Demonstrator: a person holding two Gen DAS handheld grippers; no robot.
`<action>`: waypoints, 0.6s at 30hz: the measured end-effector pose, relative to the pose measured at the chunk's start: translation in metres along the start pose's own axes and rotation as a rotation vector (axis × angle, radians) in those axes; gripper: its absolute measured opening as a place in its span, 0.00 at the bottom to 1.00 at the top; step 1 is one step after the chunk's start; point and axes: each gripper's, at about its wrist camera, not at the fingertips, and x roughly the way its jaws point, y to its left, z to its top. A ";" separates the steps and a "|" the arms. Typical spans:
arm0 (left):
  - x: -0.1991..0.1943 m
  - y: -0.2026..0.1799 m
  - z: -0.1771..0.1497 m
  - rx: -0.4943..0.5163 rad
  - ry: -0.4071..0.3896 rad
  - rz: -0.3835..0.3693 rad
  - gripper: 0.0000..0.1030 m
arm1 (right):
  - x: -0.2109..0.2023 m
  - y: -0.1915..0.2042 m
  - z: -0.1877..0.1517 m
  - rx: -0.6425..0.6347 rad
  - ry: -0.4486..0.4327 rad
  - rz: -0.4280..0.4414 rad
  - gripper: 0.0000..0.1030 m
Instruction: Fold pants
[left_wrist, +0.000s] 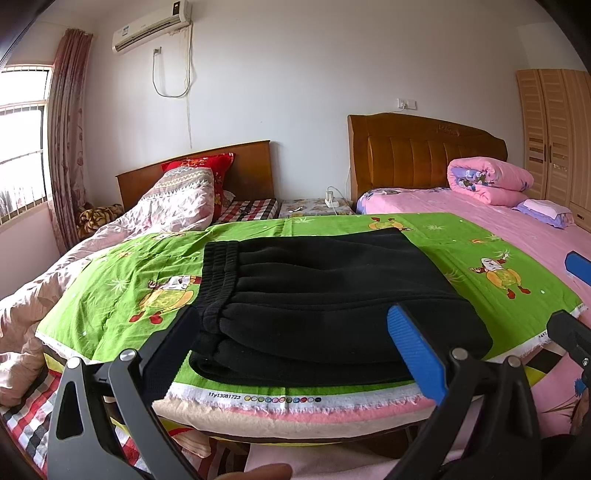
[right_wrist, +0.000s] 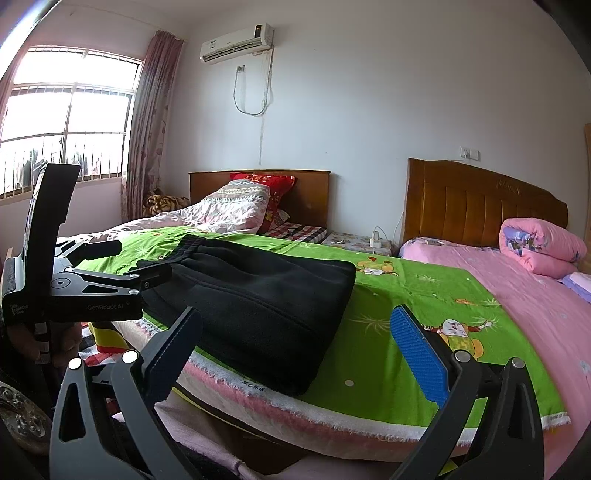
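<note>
The black pants (left_wrist: 317, 295) lie folded in a stack on the green cartoon sheet (left_wrist: 480, 251), near its front edge. Both the left gripper (left_wrist: 295, 350) and right gripper (right_wrist: 303, 354) gape wide, apparently holding nothing.

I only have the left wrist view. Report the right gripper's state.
Observer: The right gripper is open, with nothing between its fingers.
Operator: Say what lies ahead of it.
Observer: The near right corner of the folded pants, resting on the green sheet.
Operator: Describe my left gripper from that side.
Observer: The left gripper sits at the waistband end of the pants, with a hand on its handle below.
</note>
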 end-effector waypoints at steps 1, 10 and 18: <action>0.000 0.000 0.000 0.000 0.001 0.002 0.99 | 0.000 0.000 0.000 0.000 0.000 0.000 0.96; -0.001 0.000 -0.002 0.001 0.003 0.005 0.99 | -0.001 -0.001 0.000 0.005 0.003 0.000 0.96; -0.001 0.001 -0.002 0.001 0.005 0.006 0.99 | -0.001 -0.001 0.000 0.006 0.002 0.000 0.96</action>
